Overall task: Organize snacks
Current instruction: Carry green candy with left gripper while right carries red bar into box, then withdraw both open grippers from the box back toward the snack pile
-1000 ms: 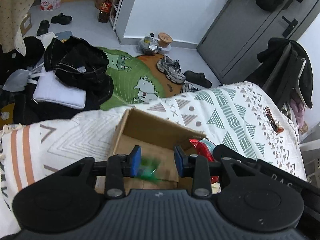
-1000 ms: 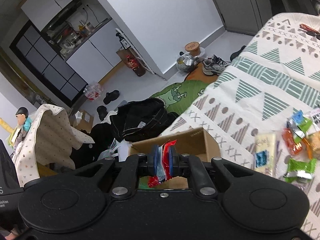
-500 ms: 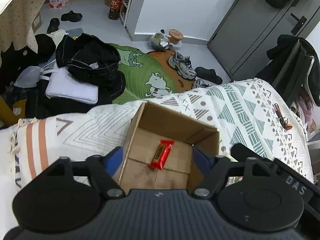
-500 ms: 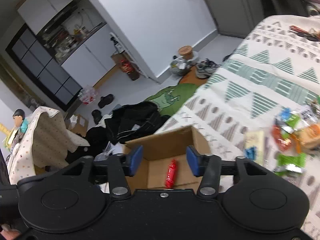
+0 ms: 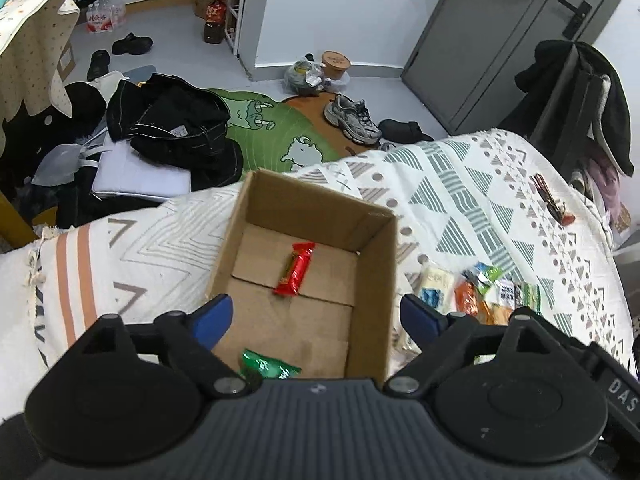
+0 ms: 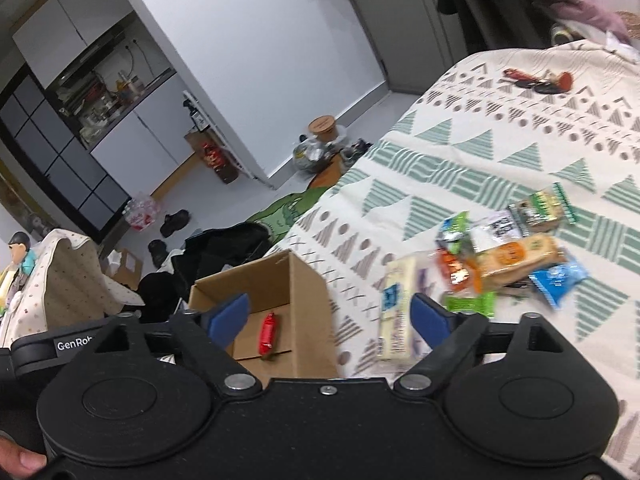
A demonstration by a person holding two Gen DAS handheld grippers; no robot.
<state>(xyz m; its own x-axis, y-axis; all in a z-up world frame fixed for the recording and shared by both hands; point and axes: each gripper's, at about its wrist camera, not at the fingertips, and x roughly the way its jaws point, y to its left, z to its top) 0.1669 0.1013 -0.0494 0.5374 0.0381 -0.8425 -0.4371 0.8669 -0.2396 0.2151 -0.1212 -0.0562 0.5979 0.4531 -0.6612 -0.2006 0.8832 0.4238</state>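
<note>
We hold both grippers above the cardboard box (image 5: 304,280), which sits on the patterned blanket (image 5: 460,184) close to its near-left edge, well placed to take snacks from either hand. Our left gripper (image 5: 316,318) hangs over the box with its jaws spread wide and nothing between them; below it a red bar (image 5: 295,268) lies on the box floor toward the far wall, and a green packet (image 5: 268,368) lies at the near wall. Our right gripper (image 6: 331,316) is likewise wide open and empty, straddling the box's right wall and pointing toward the pile of snacks (image 6: 504,256) spread on the blanket to the right of the box. A pale flat pack (image 6: 394,316) lies nearest, just beside that wall, so we judge it the easiest next pick. The packets overlap one another, which may make a clean pinch on one awkward. A small red-and-black object (image 6: 536,80) lies near the blanket's far edge, well apart from the snacks.
</note>
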